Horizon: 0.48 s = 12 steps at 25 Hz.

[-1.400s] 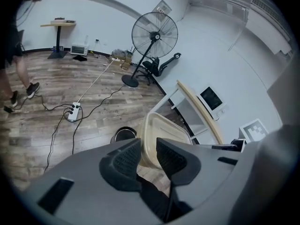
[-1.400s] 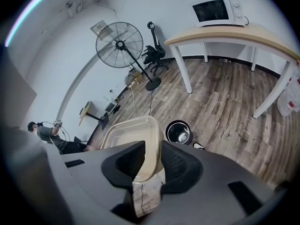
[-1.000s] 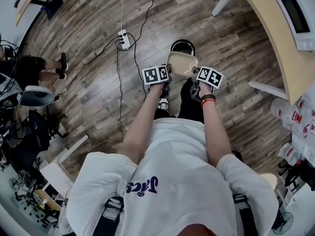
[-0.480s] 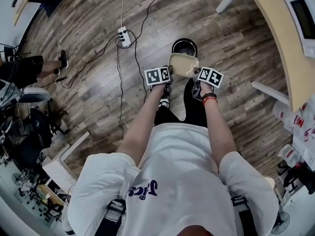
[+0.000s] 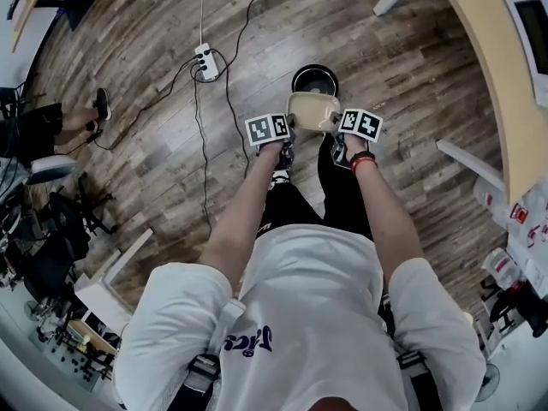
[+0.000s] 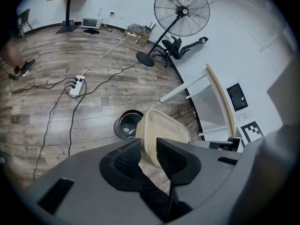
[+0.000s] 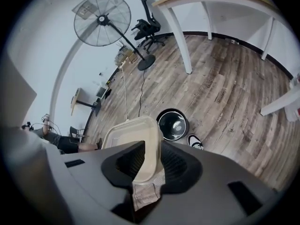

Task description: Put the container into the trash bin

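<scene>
A beige, translucent plastic container (image 5: 312, 110) hangs between both grippers, above the wooden floor. My left gripper (image 5: 289, 132) is shut on its left rim, and its black jaws clamp the container wall (image 6: 161, 132) in the left gripper view. On the opposite side my right gripper (image 5: 336, 128) is shut on the right rim (image 7: 140, 144). The small round black trash bin (image 5: 314, 80) stands on the floor just beyond the container. It also shows in both gripper views as the trash bin (image 6: 126, 124) and the trash bin (image 7: 172, 124), a little ahead of the jaws.
A white power strip (image 5: 205, 62) with trailing cables lies on the floor to the left of the bin. A curved wooden table (image 5: 492, 50) with white legs stands at the right. A standing fan (image 6: 180, 18) and an office chair are farther back. A seated person's legs (image 5: 81, 118) are at the far left.
Both grippers have sunk toward the floor with the container between them and moved closer to the bin. The grip on both rims is unchanged.
</scene>
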Available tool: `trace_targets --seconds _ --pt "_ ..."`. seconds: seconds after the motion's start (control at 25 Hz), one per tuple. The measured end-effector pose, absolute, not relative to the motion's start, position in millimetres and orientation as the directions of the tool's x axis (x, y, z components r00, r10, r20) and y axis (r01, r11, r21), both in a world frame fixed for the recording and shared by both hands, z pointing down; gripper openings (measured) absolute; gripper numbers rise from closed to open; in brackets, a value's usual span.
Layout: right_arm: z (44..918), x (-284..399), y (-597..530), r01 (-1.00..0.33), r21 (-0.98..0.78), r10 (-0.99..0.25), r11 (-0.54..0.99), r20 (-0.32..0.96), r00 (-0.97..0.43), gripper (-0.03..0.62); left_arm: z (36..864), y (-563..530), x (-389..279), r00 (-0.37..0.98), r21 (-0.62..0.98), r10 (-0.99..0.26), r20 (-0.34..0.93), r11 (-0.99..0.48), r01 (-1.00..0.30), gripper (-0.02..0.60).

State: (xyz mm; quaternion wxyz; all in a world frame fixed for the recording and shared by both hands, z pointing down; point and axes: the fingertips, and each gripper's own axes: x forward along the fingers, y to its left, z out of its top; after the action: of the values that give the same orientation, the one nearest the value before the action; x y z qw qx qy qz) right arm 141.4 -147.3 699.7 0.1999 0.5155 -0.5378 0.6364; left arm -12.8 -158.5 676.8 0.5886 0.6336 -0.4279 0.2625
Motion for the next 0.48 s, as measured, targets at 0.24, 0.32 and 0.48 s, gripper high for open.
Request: trace_targets --seconds 0.24,0.32,0.48 --pt "731.0 149.0 -173.9 -0.835 -0.462 -0.242 -0.297 0.883 -0.402 0.109 709.0 -176.7 -5.2 0.488 0.518 -0.223 0.844 0.104 -0.849 0.103" --pt "740.5 153.3 -182.6 -0.843 -0.458 -0.227 -0.281 0.885 -0.406 0.109 719.2 -183.1 -0.5 0.487 0.517 -0.220 0.846 0.113 -0.848 0.103" --pt "761.7 160.5 -199.9 -0.859 -0.454 -0.210 -0.236 0.887 -0.411 0.114 741.7 -198.4 7.3 0.498 0.527 -0.213 0.841 0.108 -0.843 0.103"
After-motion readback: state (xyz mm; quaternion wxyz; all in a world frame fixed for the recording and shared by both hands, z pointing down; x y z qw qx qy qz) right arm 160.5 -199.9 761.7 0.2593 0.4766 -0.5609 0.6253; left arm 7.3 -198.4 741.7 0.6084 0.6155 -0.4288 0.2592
